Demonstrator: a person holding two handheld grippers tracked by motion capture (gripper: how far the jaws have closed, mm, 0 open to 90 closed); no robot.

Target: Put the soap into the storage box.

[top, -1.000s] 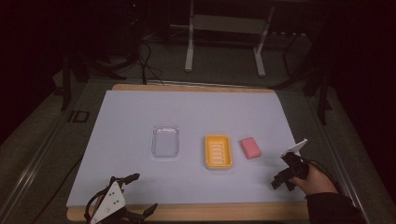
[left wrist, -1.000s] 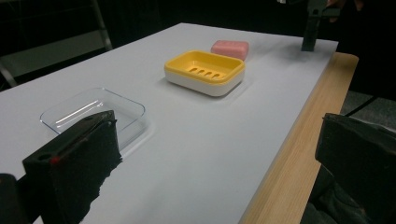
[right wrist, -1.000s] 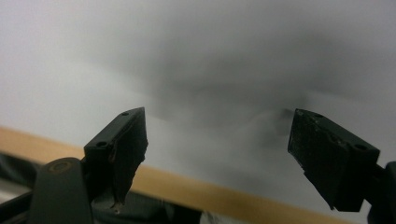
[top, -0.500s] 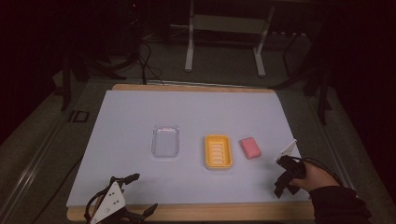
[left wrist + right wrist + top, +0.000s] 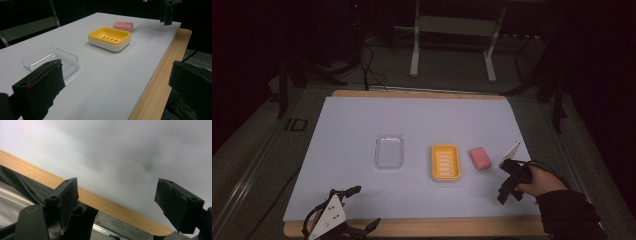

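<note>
A pink soap bar (image 5: 480, 158) lies on the white table sheet, just right of a yellow soap dish (image 5: 445, 162) with a slotted floor. A clear plastic tray (image 5: 389, 151) sits left of the dish. A hand holds my right gripper (image 5: 506, 194) a little right of the soap, jaws pointing down toward the front edge. Its jaws have just been opening and stand open (image 5: 117, 195) with nothing between them. My left gripper (image 5: 363, 206) rests at the front left edge, open (image 5: 112, 82) and empty, looking at the tray (image 5: 50, 60), dish (image 5: 110, 38) and soap (image 5: 123, 25).
The white sheet (image 5: 422, 120) covers a wooden table whose bare strip (image 5: 437, 226) runs along the front. Behind the table stand metal frame legs (image 5: 414, 50) and loose cables (image 5: 367, 65) on a dark floor. The right gripper (image 5: 167, 12) hangs at the far end in the left gripper view.
The right hand and its gripper have shifted a little left, toward the soap, and risen slightly. The left gripper and the three objects have not moved.
</note>
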